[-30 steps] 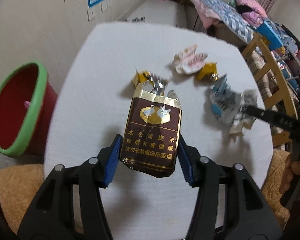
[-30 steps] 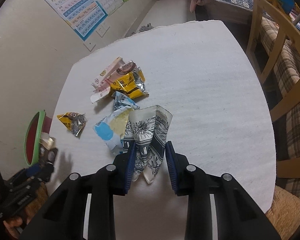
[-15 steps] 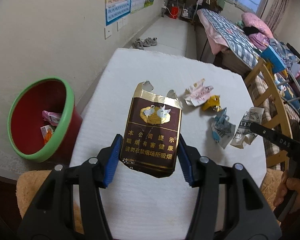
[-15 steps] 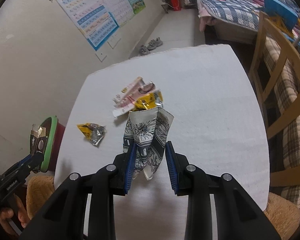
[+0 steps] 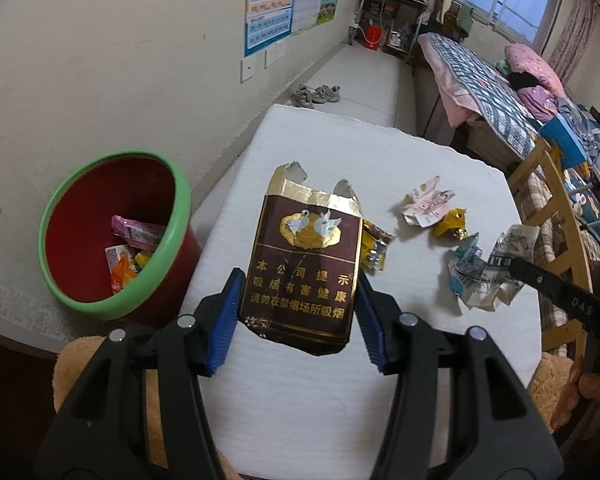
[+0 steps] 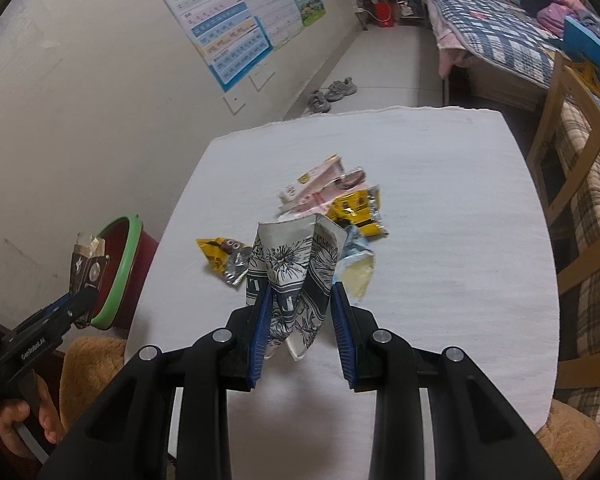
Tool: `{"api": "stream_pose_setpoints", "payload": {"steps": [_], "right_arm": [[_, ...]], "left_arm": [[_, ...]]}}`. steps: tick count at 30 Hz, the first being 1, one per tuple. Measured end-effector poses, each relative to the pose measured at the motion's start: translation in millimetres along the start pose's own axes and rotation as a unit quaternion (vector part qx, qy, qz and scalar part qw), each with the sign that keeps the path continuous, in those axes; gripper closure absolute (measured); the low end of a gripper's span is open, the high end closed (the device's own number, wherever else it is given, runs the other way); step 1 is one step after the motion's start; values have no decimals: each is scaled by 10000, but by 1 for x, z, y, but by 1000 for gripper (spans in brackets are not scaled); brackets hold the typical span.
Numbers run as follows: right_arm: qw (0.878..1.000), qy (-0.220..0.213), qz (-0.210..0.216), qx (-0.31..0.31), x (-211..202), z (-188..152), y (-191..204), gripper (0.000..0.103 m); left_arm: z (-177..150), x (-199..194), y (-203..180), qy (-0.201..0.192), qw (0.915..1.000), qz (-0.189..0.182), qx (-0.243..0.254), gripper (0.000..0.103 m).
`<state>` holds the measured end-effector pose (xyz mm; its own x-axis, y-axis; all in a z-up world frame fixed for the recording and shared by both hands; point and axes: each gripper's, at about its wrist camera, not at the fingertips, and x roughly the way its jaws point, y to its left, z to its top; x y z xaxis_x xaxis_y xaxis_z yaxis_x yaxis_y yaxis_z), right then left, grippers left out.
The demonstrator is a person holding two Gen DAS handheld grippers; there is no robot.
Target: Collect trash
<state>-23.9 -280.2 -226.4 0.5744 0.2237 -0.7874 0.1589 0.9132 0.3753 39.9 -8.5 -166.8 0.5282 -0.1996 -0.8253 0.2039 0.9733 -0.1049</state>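
Blue study charts (image 6: 224, 36) hang on the cream wall, grey sneakers (image 5: 316, 95) sit on the floor below, a plaid-quilted bed (image 5: 480, 92) runs beyond, wooden chair (image 6: 572, 184) beside the table.

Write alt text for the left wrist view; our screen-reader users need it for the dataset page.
The left gripper clamps a flattened brown-and-gold cigarette pack above a white table. A red bin with a green rim, already holding wrappers, stands to the left; more crumpled wrappers lie on the table to the right.
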Motion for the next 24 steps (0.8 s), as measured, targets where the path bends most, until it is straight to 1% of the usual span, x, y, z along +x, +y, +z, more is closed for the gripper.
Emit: {"api": "stream_pose_setpoints", "payload": {"steps": [10,24], "right_arm": [[9997,56,107,-195,5,-4,19,74],[9988,45,209,-431,-1,-2,39,74]], "left_arm": [[-1,-6,23,-44,9997,115,-208,52],[-4,-8,37,-68,9992,209,-324,51]]}}
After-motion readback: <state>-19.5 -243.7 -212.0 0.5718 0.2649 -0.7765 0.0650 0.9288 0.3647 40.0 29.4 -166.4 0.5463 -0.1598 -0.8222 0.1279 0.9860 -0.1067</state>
